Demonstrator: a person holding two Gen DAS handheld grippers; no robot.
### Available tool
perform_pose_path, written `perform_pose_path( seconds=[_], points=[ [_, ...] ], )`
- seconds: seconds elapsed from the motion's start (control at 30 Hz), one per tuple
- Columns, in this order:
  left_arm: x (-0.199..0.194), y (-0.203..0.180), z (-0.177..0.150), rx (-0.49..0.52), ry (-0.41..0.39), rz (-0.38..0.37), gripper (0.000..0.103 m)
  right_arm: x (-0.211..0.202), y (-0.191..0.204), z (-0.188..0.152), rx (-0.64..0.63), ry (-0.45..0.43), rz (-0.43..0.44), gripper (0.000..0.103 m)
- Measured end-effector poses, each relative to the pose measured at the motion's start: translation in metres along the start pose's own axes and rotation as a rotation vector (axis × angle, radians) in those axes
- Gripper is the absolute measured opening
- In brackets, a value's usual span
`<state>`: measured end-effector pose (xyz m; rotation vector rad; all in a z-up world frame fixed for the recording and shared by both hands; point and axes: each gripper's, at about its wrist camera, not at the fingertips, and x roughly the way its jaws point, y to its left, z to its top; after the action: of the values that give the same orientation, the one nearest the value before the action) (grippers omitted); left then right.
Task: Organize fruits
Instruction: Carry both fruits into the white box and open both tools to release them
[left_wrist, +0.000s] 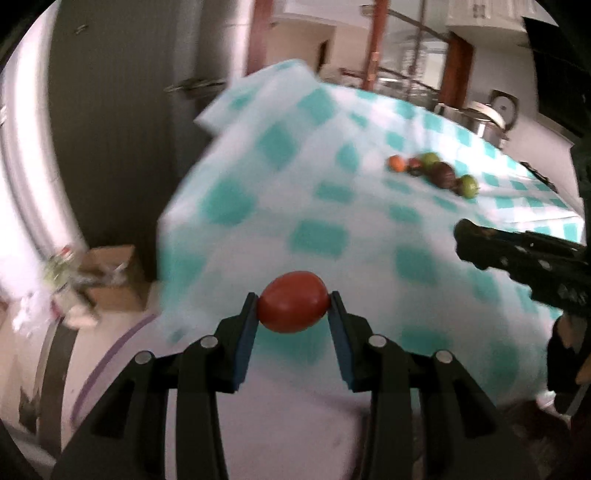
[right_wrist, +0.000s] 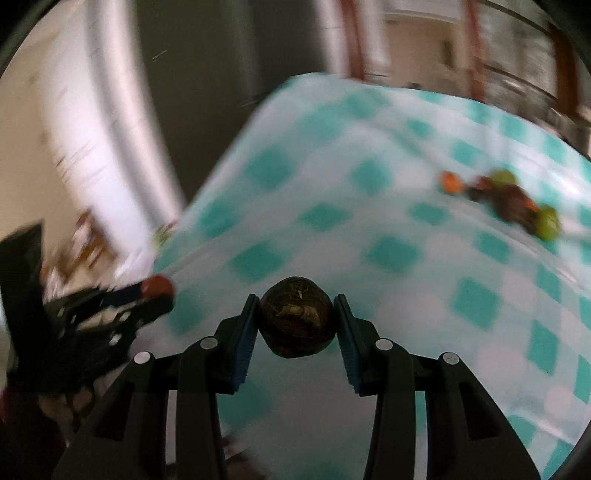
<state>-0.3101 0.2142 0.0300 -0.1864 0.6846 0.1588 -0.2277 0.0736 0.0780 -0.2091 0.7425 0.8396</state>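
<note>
Fruits bear no readable labels: red tomato (left_wrist: 293, 307) in left claw (left_wrist: 293, 308); blurred.

No legible text, label, brand or number in either wrist view. Both views are motion-blurred. Nothing readable on any surface shown.

We saw a smooth, glossy red fruit (left_wrist: 293, 302), a dark glossy wrinkled fruit (right_wrist: 297, 318), matt black plastic fingers (left_wrist: 246, 339), checked cloth (left_wrist: 317, 206) on the tabletop, and a far polished metal pot (left_wrist: 484, 123).
</note>
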Motion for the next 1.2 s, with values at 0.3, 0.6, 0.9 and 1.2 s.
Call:
perform_pose_path(
  seconds=[0.3, 0.6, 0.9, 1.2],
  points=[
    [0.020, 0.089, -0.068, -0.055, 0.168, 0.147, 0.039, 0.070, 0.136, -0.060, -0.395, 0.226, 0.136, 0.041],
    [0.130, 0.149, -0.119, -0.124, 0.542, 0.094, 0.039, 0.181, 0.198, -0.143, -0.697, 0.589, 0.113, 0.041],
    [0.164, 0.149, -0.120, -0.045, 0.658, 0.095, 0.039, 0.232, 0.202, -0.164, -0.749, 0.756, 0.075, 0.041],
    [0.163, 0.161, -0.128, -0.074, 0.683, 0.124, 0.045, 0.228, 0.211, -0.165, -0.718, 0.772, 0.069, 0.049]
  ],
)
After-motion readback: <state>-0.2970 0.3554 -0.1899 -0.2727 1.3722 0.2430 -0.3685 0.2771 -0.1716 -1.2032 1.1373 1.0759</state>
